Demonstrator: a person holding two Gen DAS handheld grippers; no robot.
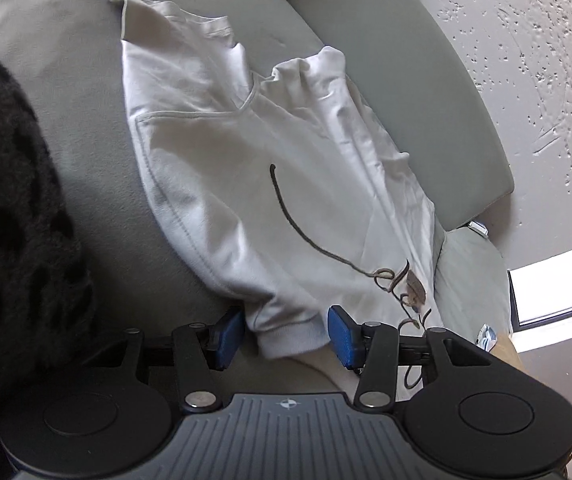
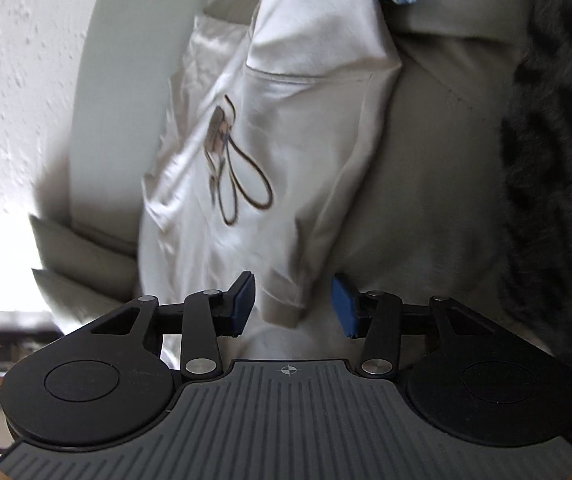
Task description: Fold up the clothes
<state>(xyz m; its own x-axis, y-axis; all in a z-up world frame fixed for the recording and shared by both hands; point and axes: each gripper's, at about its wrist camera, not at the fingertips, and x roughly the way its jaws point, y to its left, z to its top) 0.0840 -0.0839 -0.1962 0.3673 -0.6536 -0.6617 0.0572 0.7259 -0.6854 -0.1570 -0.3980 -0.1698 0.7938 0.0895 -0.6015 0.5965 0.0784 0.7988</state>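
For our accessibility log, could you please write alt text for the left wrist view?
A white hoodie with a dark drawstring lies spread on a grey couch cushion. The left tongs are open, their blue pads on either side of a ribbed sleeve cuff. A dark fuzzy blanket sits at the left edge.

white hoodie [image 1: 246, 168], grey sofa [image 1: 78, 152], black-spotted blanket [image 1: 10, 216]

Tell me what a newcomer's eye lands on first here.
The white hoodie spread across the grey couch cushion, with its dark drawstring trailing down the front. Next, both open grippers: the left gripper straddles a ribbed cuff, and the right gripper straddles another hoodie edge.
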